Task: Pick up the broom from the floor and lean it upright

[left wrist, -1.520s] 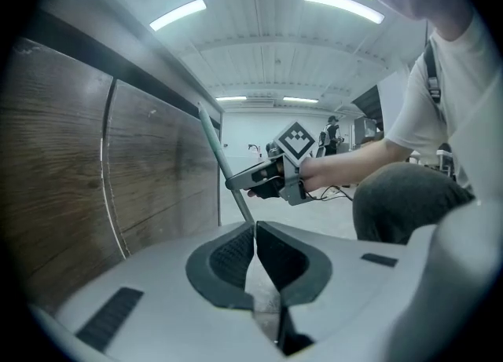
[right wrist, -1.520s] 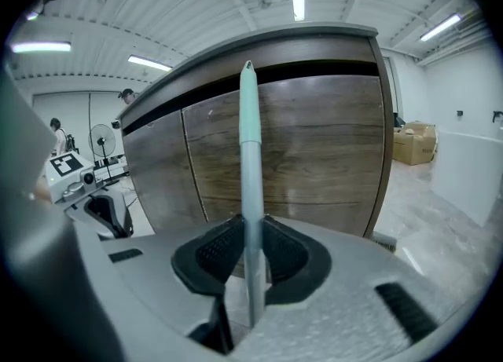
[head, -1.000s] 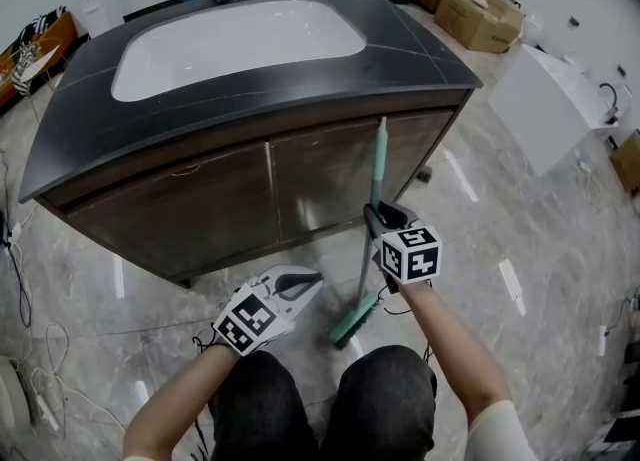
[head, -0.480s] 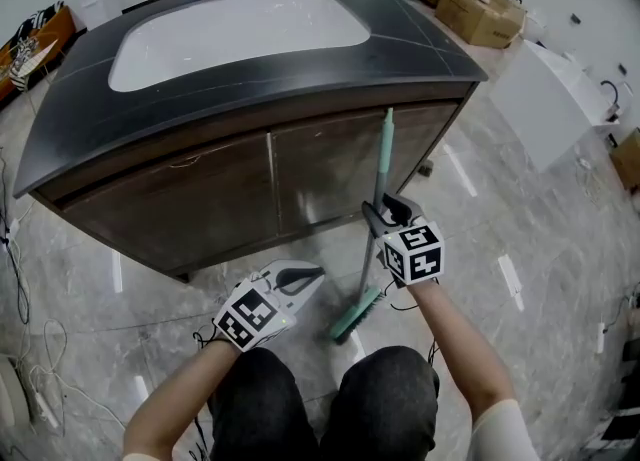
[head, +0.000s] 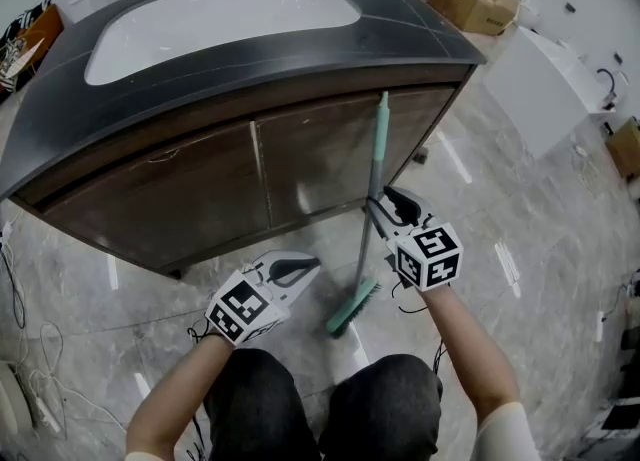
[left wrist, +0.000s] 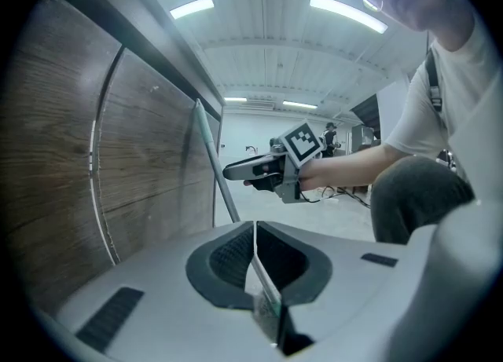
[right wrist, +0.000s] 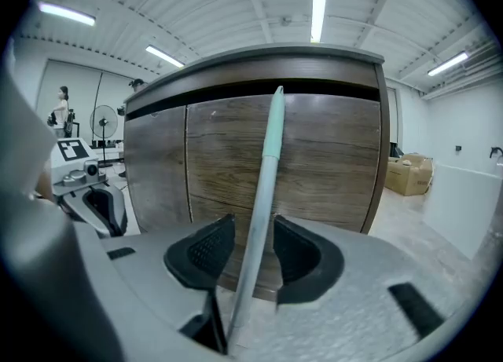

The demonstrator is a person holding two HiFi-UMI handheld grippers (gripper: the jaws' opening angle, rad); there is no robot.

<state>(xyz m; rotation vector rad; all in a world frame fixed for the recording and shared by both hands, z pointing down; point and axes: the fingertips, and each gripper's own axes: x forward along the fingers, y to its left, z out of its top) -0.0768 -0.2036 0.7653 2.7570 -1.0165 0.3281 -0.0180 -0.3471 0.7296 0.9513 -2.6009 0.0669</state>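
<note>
The broom (head: 373, 184), a slim pale-green pole with a green bristle head on the glossy marble floor (head: 500, 209), leans upright against the brown wood-grain cabinet (head: 200, 189). The right gripper (head: 386, 202), its ribbed black pads just opened, flanks the pole without pressing. The left gripper (head: 305, 267) is closed and empty, near the bristles.

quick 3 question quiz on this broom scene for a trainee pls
1. True or false: the broom lies flat on the floor.
2. What does the broom's handle lean against? A) cardboard box B) wooden cabinet C) wall
3. Which gripper has the handle between its jaws?

Key:
1. False; it stands leaning.
2. B.
3. The right gripper. Its jaws have just been opening, and the pads stand clear of the handle. The left gripper is shut and empty.
</note>
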